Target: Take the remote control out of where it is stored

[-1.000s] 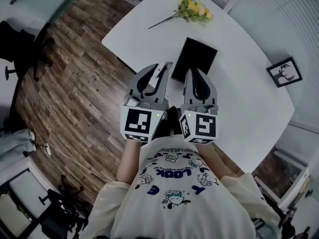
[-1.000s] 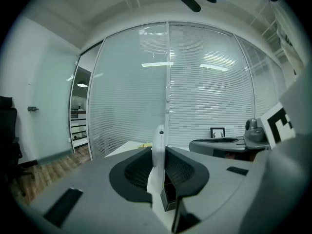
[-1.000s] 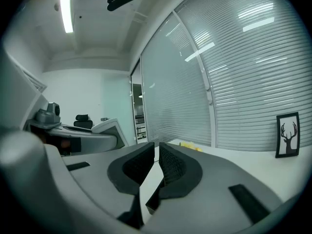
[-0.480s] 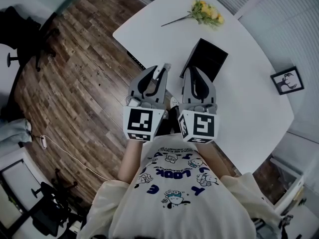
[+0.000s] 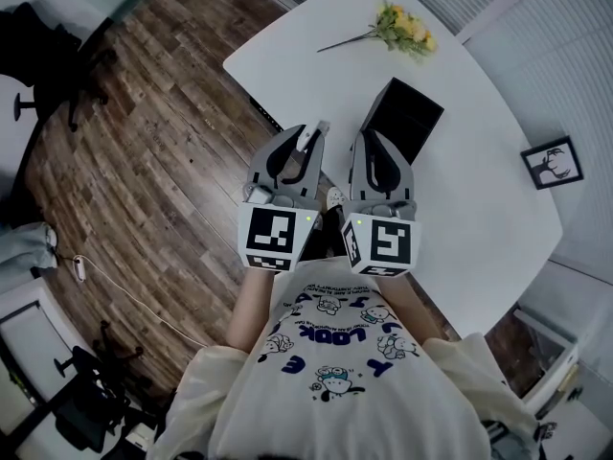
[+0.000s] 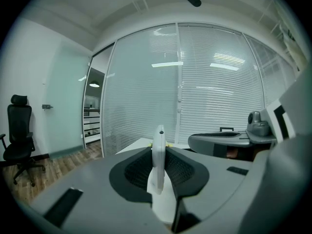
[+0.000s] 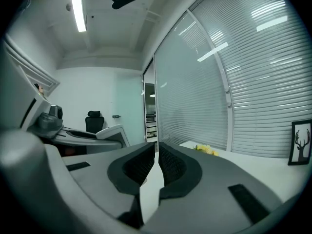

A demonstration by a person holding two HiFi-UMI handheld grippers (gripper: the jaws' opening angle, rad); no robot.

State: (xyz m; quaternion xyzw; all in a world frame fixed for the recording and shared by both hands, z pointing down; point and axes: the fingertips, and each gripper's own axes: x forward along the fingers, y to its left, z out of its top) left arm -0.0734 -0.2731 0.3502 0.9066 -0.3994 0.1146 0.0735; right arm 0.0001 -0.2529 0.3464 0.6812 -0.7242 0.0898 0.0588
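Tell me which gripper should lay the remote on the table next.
Left. The left gripper clamps the white remote at the table edge; the right gripper is shut and empty.

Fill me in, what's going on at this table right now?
A person stands at a white table with a claw in each hand. The left claw is closed on a slim white remote, held on edge, so it looks already taken out. The right claw is shut with nothing in it. A black box sits on the table just ahead of both claws, with flowers beyond it.
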